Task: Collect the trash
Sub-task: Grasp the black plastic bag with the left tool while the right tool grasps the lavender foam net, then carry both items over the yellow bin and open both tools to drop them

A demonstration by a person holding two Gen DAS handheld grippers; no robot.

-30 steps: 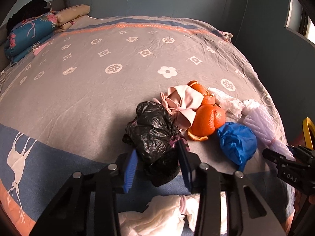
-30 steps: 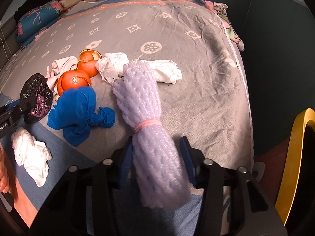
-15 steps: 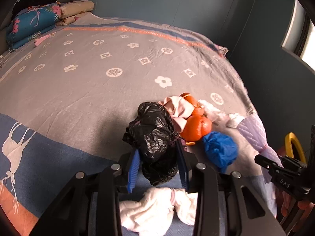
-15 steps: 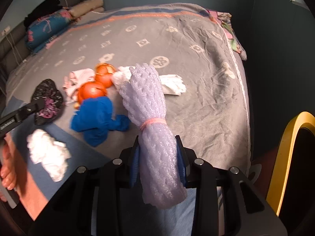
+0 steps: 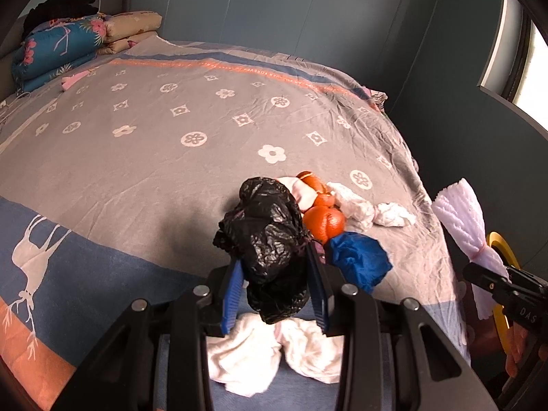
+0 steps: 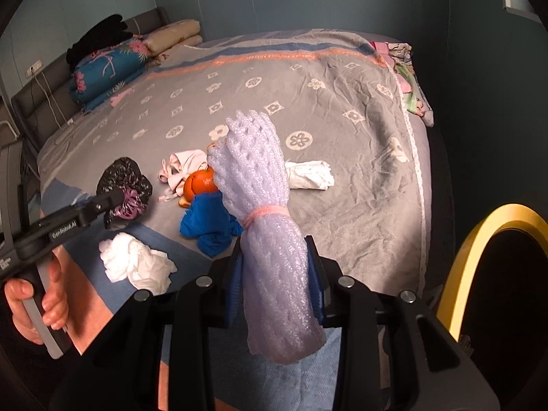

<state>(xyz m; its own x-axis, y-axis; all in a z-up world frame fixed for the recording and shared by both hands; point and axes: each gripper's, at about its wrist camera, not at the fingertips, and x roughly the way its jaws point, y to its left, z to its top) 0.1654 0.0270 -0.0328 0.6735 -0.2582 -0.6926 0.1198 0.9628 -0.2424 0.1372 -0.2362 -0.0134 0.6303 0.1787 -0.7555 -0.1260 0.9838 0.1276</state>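
Note:
My left gripper (image 5: 275, 286) is shut on a crumpled black plastic bag (image 5: 265, 236), held off the bed; the bag (image 6: 124, 185) also shows in the right wrist view. My right gripper (image 6: 275, 277) is shut on a pale purple foam net bundle (image 6: 263, 205) tied with a pink band, lifted above the bed and visible as the same bundle (image 5: 462, 219) at the right. On the bedspread (image 5: 137, 157) lie orange peel (image 5: 322, 221), a blue glove (image 5: 358, 260), white tissues (image 5: 363, 209), a pink wrapper (image 6: 179, 167) and a white wad (image 6: 135, 263).
Folded quilts and pillows (image 5: 65, 51) are stacked at the head of the bed. A yellow-rimmed bin (image 6: 486, 257) stands beside the bed at the right. A dark wall (image 5: 445, 109) runs close along the bed's right edge. A hand (image 6: 37, 311) grips the left tool's handle.
Both grippers rose from the bed with their loads: the black bag and the foam bundle are now lifted clear. The right jaws closed tighter on the bundle.

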